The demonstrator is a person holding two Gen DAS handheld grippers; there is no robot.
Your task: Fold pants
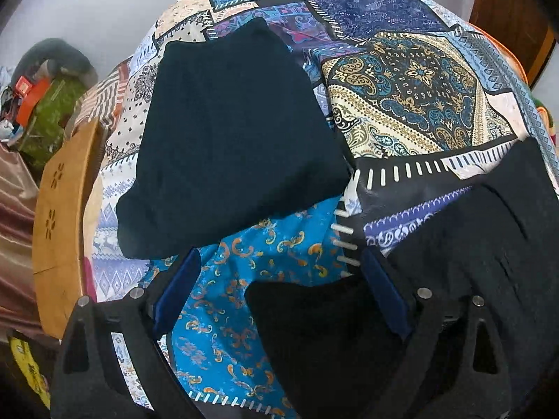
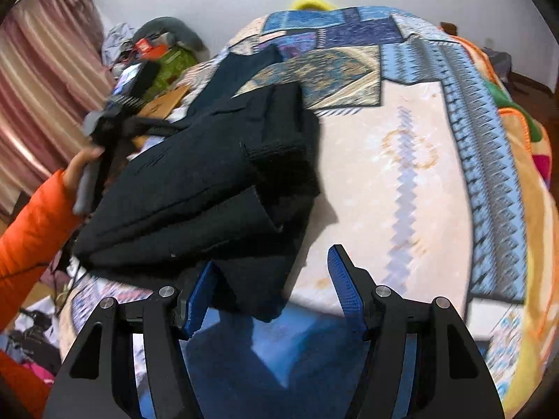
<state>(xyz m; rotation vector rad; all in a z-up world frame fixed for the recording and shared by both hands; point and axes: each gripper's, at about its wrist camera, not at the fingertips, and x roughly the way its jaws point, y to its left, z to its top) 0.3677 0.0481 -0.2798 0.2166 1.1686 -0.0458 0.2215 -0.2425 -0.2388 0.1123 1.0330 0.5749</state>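
Black pants point(image 2: 209, 181) lie bunched in a thick fold on the patchwork bed cover point(image 2: 401, 181), a back pocket facing up. Their near corner hangs between the fingers of my right gripper point(image 2: 274, 258). It brushes the left pad point(image 2: 201, 300) while the right pad stands clear, so that gripper is open. In the left wrist view the same black cloth point(image 1: 489, 244) fills the right and lower edge. My left gripper point(image 1: 279, 255) hovers wide open above the cover, pads off the cloth. A hand point(image 2: 84, 167) in an orange sleeve holds it at the pile's left end.
A folded dark navy garment point(image 1: 227, 146) lies farther up the bed point(image 2: 244, 66). A wooden board point(image 1: 59, 216) edges the bed on the left, with clutter point(image 2: 153, 52) and pink curtains point(image 2: 42, 80) beyond. An orange blanket point(image 2: 524, 160) lies along the right side.
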